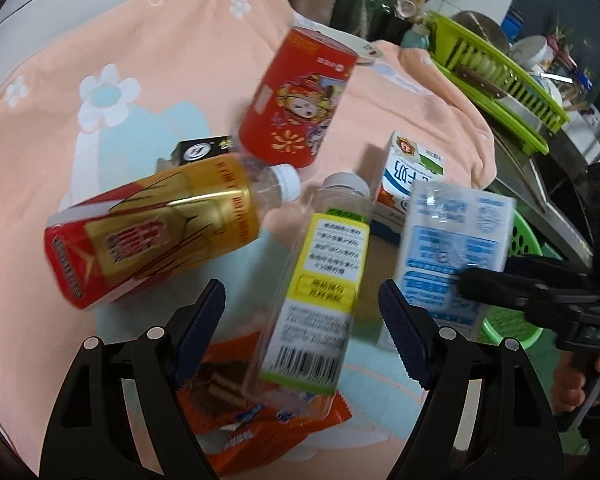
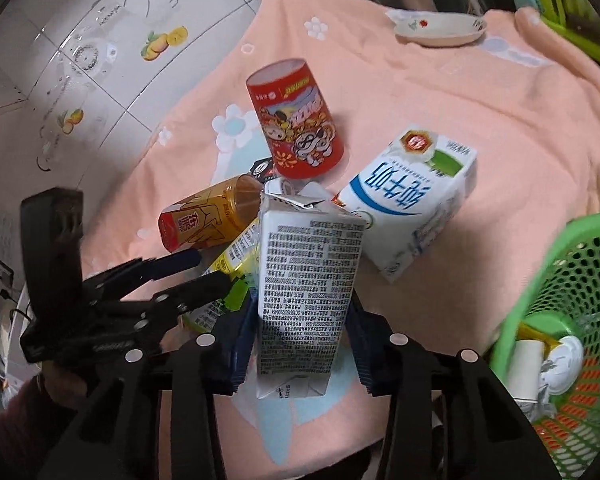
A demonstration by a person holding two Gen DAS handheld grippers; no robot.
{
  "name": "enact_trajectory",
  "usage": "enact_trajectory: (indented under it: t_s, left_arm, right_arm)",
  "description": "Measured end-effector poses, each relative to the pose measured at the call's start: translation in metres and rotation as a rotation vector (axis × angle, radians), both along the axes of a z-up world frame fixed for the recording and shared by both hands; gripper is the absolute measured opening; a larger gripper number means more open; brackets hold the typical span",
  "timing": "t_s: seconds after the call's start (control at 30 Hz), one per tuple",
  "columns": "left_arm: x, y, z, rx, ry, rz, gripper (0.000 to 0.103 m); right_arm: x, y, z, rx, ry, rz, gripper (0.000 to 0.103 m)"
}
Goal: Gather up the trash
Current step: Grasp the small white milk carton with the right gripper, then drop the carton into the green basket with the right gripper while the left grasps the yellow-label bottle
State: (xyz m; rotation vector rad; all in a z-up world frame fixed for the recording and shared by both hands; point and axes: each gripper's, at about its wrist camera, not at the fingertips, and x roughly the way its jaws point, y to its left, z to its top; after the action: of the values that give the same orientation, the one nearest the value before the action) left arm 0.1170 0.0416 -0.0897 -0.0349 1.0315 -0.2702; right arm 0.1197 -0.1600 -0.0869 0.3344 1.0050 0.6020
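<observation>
Right wrist view: we see our right gripper [image 2: 300,344] clamped on a small white drink carton [image 2: 306,280], its blue pads pressing both narrow sides while the carton stands upright with its torn spout on top. No earlier picture is given, so we tell only this grip.

Taking that carton as our landmark, a larger white milk carton [image 2: 412,208] with blue characters lies tilted just to its right. A red snack cup [image 2: 296,124] stands beyond it, and a small black box [image 2: 262,169] peeks out at the cup's foot. A gold and red tea bottle [image 2: 208,216] lies on its side to the carton's left. A clear bottle with a yellow label [image 2: 236,260] lies just left of the carton, partly hidden behind it. Everything rests on a peach flowered towel [image 2: 480,128]. A green mesh basket [image 2: 572,300] sits to the right of the carton, already holding some scraps, and a shallow dish [image 2: 440,30] lies far beyond it.

From the left wrist view, our left gripper [image 1: 302,332] hangs with its jaws wide apart on either side of the yellow-label bottle, not touching it. An orange snack wrapper [image 1: 260,428] lies under that bottle's base, left of the held carton. A green dish rack [image 1: 496,76] stands well beyond the carton, to the right.
</observation>
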Motion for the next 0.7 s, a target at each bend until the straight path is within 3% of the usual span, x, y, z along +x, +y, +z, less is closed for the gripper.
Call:
enact_trajectory:
  t_s: [0.43,0.53,0.7]
  left_arm:
    - [0.032,-0.027,-0.026,0.02,0.089,-0.054,0.073]
    - [0.035,-0.033,-0.032,0.029,0.104,-0.065,0.068]
    - [0.039,-0.038,-0.039,0.029,0.125,-0.059,0.05]
  right_arm:
    - [-0.037,-0.067,0.024,-0.039,-0.078,-0.118,0.04]
    - [-0.041,-0.084,0.022,-0.067,-0.079,-0.155,0.04]
    - [-0.044,-0.121,0.01,-0.124,-0.049,-0.232,0.04]
